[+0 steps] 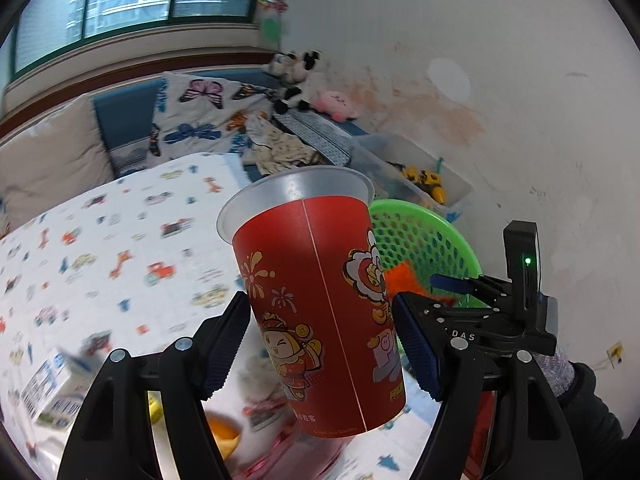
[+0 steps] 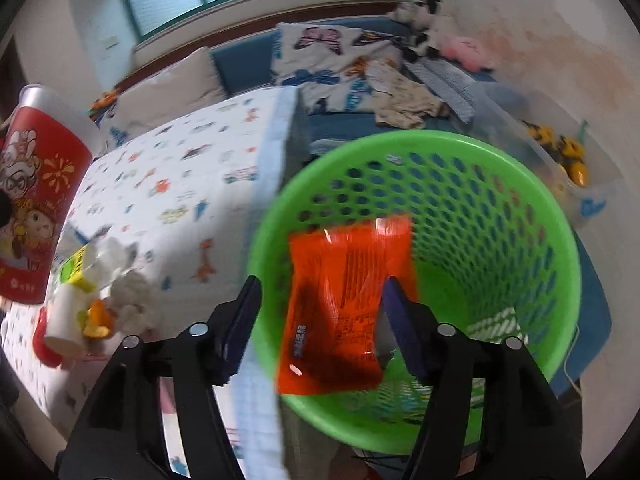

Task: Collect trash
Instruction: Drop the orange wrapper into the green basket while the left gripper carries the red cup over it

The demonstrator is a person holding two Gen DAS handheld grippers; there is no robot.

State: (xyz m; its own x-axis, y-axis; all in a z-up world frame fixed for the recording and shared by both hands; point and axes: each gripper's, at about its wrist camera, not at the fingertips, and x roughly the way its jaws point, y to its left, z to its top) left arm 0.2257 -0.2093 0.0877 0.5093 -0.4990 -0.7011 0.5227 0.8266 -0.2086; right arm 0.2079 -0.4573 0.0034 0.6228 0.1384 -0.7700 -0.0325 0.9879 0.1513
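Note:
My left gripper [image 1: 320,320] is shut on a red paper cup [image 1: 316,300] with cartoon prints and holds it up above the bed; the cup also shows at the left of the right wrist view [image 2: 36,196]. My right gripper [image 2: 320,308] is open above the green perforated basket [image 2: 500,208]. An orange snack wrapper [image 2: 340,304] is between its fingers, blurred, over the basket mouth; it touches neither pad clearly. In the left wrist view the basket [image 1: 420,236] is behind the cup, with the right gripper [image 1: 460,292] over it.
The bed sheet [image 2: 180,184] carries more litter: crumpled tissue [image 2: 128,292], a white cup [image 2: 64,320], orange peel [image 2: 98,318], a milk carton [image 1: 52,384]. A clear toy bin [image 2: 560,160] stands by the wall. Pillows and plush toys lie behind.

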